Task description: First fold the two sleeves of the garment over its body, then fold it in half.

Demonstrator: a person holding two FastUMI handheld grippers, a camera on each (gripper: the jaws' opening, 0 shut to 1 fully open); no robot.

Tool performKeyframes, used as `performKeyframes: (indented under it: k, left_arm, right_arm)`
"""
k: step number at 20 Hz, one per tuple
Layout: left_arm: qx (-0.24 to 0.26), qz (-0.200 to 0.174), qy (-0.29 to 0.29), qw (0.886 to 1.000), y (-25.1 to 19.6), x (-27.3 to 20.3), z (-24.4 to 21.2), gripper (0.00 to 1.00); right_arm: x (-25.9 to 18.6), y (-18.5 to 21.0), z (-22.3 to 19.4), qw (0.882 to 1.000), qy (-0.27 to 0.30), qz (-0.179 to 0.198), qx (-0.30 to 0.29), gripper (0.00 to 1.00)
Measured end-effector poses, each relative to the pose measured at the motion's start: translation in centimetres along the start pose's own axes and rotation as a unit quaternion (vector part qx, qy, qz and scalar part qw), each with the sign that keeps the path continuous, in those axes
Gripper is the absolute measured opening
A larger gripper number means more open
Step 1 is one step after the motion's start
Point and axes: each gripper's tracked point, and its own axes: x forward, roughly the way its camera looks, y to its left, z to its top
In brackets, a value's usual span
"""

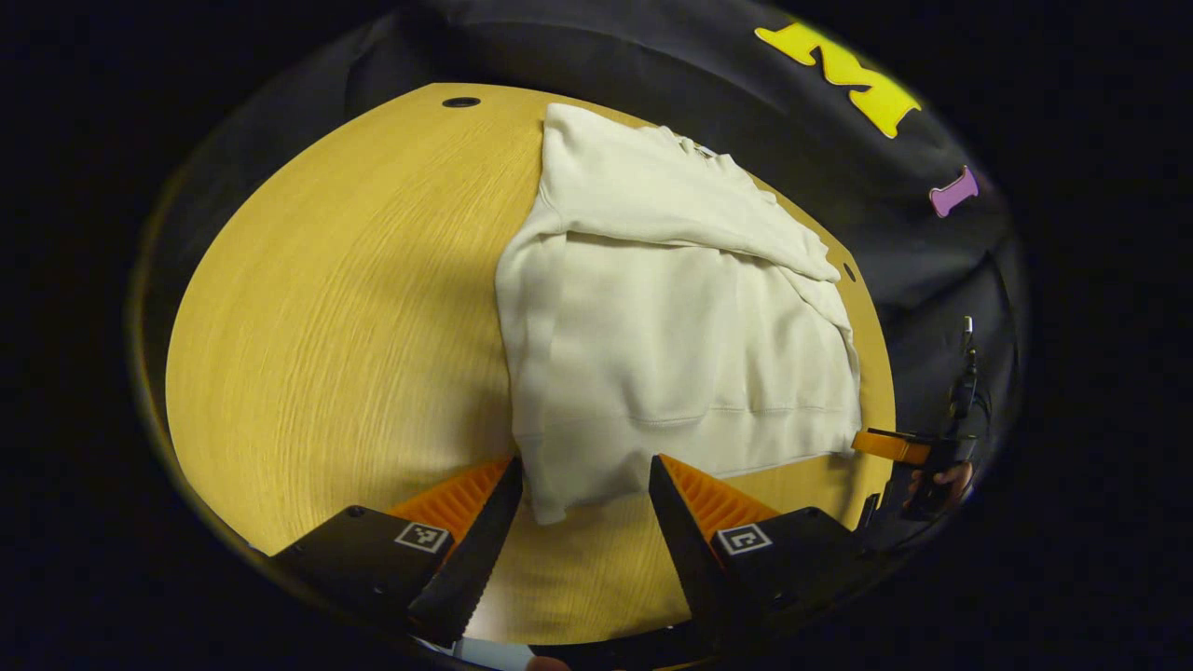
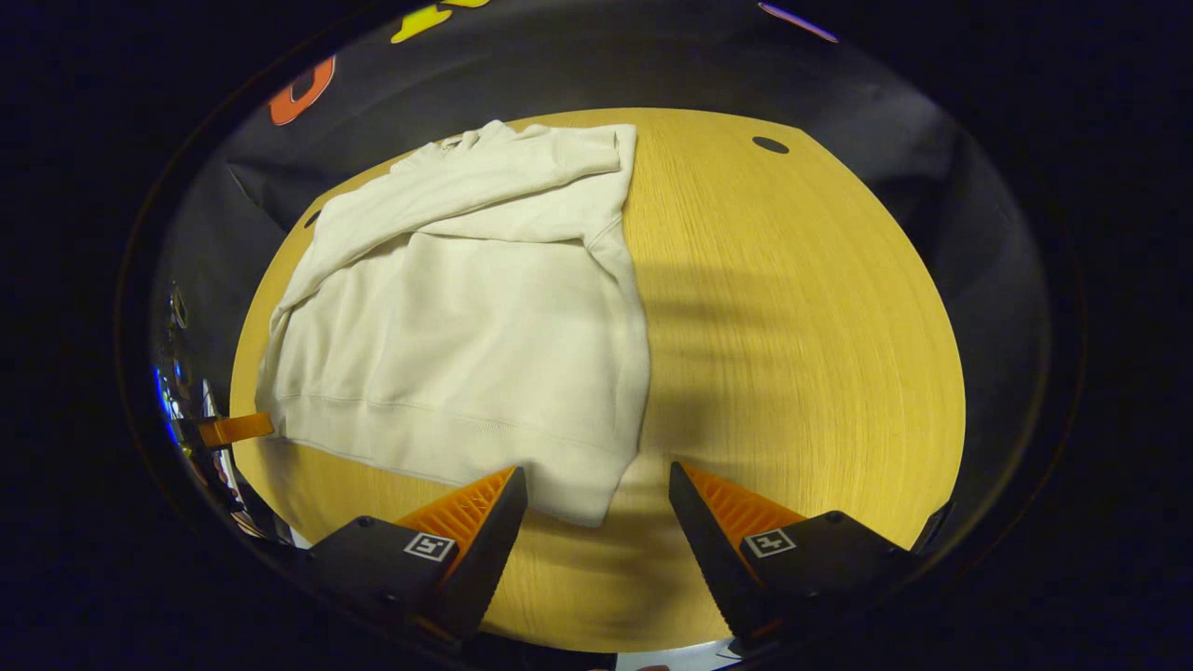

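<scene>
A round yellow wood-grain table (image 1: 326, 308) stood against black cloth walls, with a small dark hole (image 1: 460, 102) near its far rim. The cream sweatshirt (image 1: 671, 317) lay flat on it, both sleeves folded across its body. The left gripper (image 1: 582, 485) hung with fingers apart over one hem corner, not touching. The right gripper (image 2: 596, 494) hung likewise spread at the other hem corner (image 2: 582, 499). The neckline was hard to make out.
</scene>
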Motion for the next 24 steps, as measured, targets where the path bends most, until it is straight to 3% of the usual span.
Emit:
performKeyframes:
  k: [2,3,5,6,7,8,10,11,12,13,14,15,24]
  left_arm:
    - [0.0,-0.002,0.003,1.0,-0.4,0.4,0.2,0.85]
    - [0.0,0.004,0.003,1.0,-0.3,0.4,0.4,0.81]
    - [-0.003,0.012,0.004,1.0,0.0,0.8,0.8,0.75]
    - [0.001,0.015,0.006,1.0,0.0,0.9,0.8,0.79]
    - [0.006,0.02,0.007,1.0,0.2,0.8,0.8,0.72]
    - [0.006,0.026,0.008,1.0,0.7,0.9,0.7,0.6]
    - [-0.009,0.046,0.003,0.999,1.7,0.9,1.0,0.33]
    - [-0.014,0.044,-0.001,0.999,1.7,1.1,1.0,0.1]
    - [-0.015,0.043,-0.005,0.999,1.5,0.7,0.9,0.13]
    - [-0.016,0.042,-0.007,0.999,1.4,0.7,0.9,0.03]
    - [-0.019,0.039,-0.009,0.999,1.3,0.8,1.0,0.03]
    - [-0.02,0.036,-0.018,0.999,1.1,0.6,1.2,0.03]
    - [0.05,0.011,-0.095,0.994,-2.3,-4.2,6.0,0.03]
  right_arm:
    - [0.5,0.6,0.2,1.0,0.002,0.001,0.009,0.95]
    - [0.8,0.7,0.2,1.0,0.011,-0.004,0.009,0.82]
    - [0.9,0.9,0.5,1.0,0.009,-0.009,0.004,0.75]
    - [1.0,0.5,0.6,1.0,0.007,-0.014,0.004,0.76]
    - [1.1,0.6,0.6,1.0,0.008,-0.014,0.014,0.58]
    - [1.0,0.6,0.7,1.0,0.01,-0.014,0.018,0.5]
    - [1.0,0.9,0.6,1.0,0.012,-0.004,0.013,0.47]
    - [0.7,1.0,0.7,1.0,0.01,-0.009,0.024,0.31]
    - [0.9,1.0,0.7,1.0,0.011,-0.007,0.026,0.14]
    - [0.9,0.9,0.7,1.0,0.009,-0.008,0.027,0.14]
    - [1.3,0.9,1.8,0.999,0.001,-0.004,0.035,0.14]
    - [0.5,1.2,1.1,0.999,0.003,-0.001,0.042,0.01]
    - [-6.1,1.5,6.4,0.988,-0.1,0.06,0.105,0.01]
